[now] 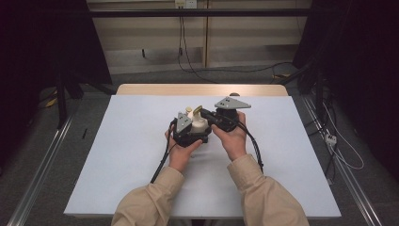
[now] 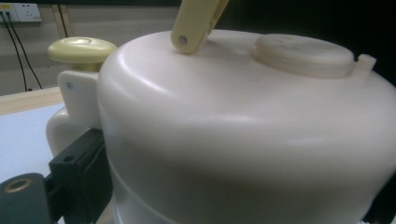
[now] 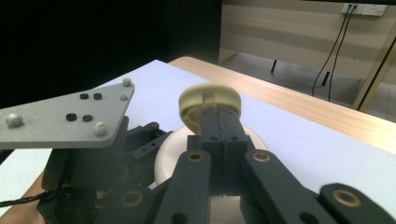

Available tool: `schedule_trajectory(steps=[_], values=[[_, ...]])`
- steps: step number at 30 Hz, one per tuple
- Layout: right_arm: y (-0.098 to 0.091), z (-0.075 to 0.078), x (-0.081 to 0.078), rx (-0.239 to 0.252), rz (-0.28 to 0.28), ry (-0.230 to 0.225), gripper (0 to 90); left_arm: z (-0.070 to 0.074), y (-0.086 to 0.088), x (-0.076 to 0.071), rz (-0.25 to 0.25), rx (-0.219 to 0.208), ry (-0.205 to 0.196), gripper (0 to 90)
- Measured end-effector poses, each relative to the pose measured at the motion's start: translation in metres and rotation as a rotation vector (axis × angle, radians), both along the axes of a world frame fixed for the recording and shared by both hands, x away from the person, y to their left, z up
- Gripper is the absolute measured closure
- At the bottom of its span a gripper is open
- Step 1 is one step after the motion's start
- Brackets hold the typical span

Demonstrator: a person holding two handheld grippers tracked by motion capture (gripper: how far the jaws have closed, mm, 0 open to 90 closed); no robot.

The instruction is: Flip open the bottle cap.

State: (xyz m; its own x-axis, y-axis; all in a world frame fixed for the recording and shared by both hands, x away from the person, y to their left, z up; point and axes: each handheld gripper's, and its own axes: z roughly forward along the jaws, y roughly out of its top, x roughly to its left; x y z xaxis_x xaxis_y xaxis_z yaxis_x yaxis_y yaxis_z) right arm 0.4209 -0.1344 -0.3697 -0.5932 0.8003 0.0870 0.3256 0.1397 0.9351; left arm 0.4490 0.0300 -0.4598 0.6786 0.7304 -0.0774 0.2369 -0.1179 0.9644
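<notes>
white mat (image 1: 117, 155) under dim light, dark curtains around. my right gripper (image 3: 219, 116) has its jaws pressed together, pinching what looks like the cooker's yellow handle (image 2: 196, 21) just beside the lid. my left gripper (image 1: 184, 123) hugs the cooker (image 2: 243, 130) at its side; i can't tell how its jaws stand. the cooker sits mid-mat, a cream plastic toy, smooth and domed. i judge a hard pull could slip the thin handle or tip the cooker.
</notes>
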Motion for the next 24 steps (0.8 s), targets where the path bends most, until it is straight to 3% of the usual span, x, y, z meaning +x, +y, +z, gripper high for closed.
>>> schedule_trajectory(steps=[24], values=[[0.0069, 0.0017, 0.0070, -0.012, 0.009, -0.012, 90.0, 0.0004, -0.0001, -0.0003, 0.000, 0.001, 0.001, 6.8]])
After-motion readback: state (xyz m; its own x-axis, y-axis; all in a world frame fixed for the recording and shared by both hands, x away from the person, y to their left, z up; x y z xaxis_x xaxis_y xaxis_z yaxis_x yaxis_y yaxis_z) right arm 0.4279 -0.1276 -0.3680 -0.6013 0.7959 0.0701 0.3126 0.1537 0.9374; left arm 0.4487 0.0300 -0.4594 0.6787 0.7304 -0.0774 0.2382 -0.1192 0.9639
